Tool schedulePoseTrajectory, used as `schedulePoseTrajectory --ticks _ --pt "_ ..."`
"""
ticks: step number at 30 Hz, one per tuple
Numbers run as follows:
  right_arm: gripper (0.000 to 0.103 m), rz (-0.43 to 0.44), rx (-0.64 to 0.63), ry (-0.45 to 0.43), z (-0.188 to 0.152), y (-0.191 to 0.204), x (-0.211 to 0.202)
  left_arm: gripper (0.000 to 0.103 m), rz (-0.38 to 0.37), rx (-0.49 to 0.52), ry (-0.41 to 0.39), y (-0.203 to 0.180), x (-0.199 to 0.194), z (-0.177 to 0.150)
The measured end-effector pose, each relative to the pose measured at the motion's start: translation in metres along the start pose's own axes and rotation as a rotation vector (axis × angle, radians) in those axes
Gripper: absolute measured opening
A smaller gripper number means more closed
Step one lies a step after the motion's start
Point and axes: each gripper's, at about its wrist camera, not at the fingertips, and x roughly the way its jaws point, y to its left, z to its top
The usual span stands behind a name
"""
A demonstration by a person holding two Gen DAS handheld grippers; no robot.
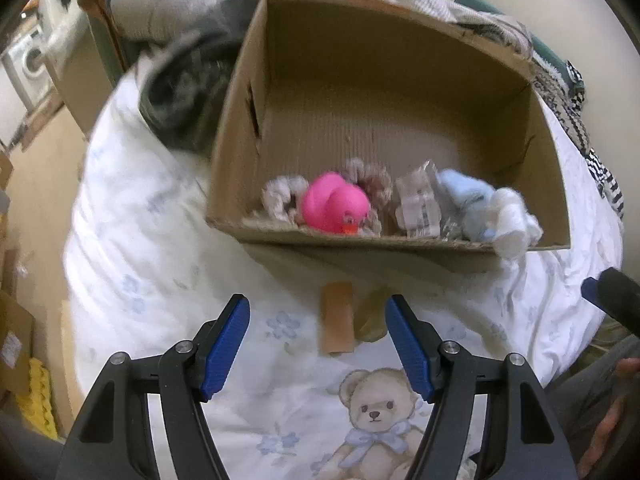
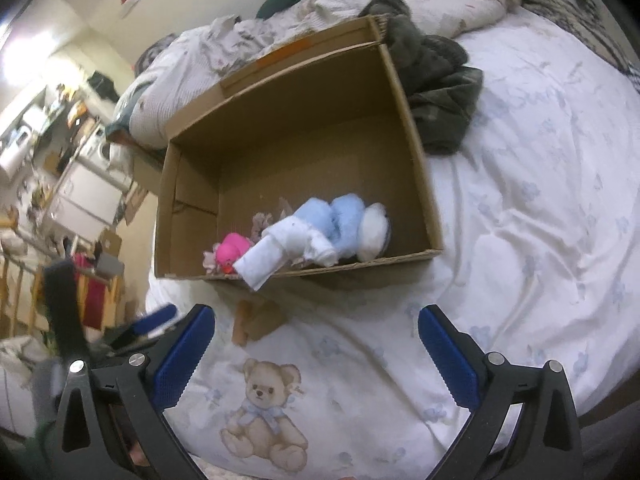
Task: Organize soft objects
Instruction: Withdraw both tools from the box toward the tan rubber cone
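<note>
The cardboard box (image 2: 412,152) sat on the bed (image 2: 520,208), and all the soft things lay bunched against its near wall. One pink rubber duck (image 1: 334,208) was there: light, squashy and probably slick, so best pinched across the body rather than the head. Beside the duck lay what looked like two frilly scrunchies (image 1: 280,196), limp enough to be taken anywhere on the ring. One crinkly clear packet (image 1: 416,204) sat next to them. At the box's right end were fluffy blue and white cloths (image 2: 332,228), at least three rolls, one white end drooping over the rim; they would compress, so a deep grip mid-roll seemed wise. Left tongs (image 1: 316,320) and right tongs (image 2: 316,332) both stood spread apart and empty, short of the box.
</note>
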Motion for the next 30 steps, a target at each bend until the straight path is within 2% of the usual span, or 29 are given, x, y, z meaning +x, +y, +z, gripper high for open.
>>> schedulePoseTrajectory --ticks 6,10,14,19,21,25,27,28,30 --pt "0.103 0.013 0.067 0.022 0.003 -0.016 0.003 0.068 -0.057 -0.002 0.085 -0.004 0.026 -0.006" --pt "0.103 0.011 0.053 0.035 0.004 -0.014 0.008 0.065 -0.04 0.043 0.131 -0.015 0.038 -0.011" --pt "0.103 -0.005 0.029 0.058 0.002 -0.01 0.013 0.063 -0.031 0.064 0.131 -0.017 0.047 -0.009" --pt "0.103 -0.013 0.017 0.066 0.0 -0.008 0.016 0.063 -0.095 -0.016 0.081 -0.006 0.04 0.002" --pt "0.103 -0.016 0.018 0.069 0.0 -0.009 0.017 0.063 -0.083 -0.032 0.07 -0.002 0.039 0.005" --pt "0.103 -0.024 0.016 0.078 0.0 -0.008 0.022 0.045 -0.1 -0.095 0.111 0.012 0.05 0.006" --pt "0.103 -0.027 0.009 0.082 -0.001 -0.005 0.024 0.034 -0.115 -0.119 0.126 0.019 0.054 0.006" --pt "0.103 -0.028 0.006 0.084 -0.001 -0.005 0.025 0.023 -0.121 -0.123 0.127 0.02 0.055 0.006" --pt "0.103 -0.029 0.0 0.091 -0.002 -0.003 0.028 0.014 -0.149 -0.119 0.133 0.018 0.054 0.003"
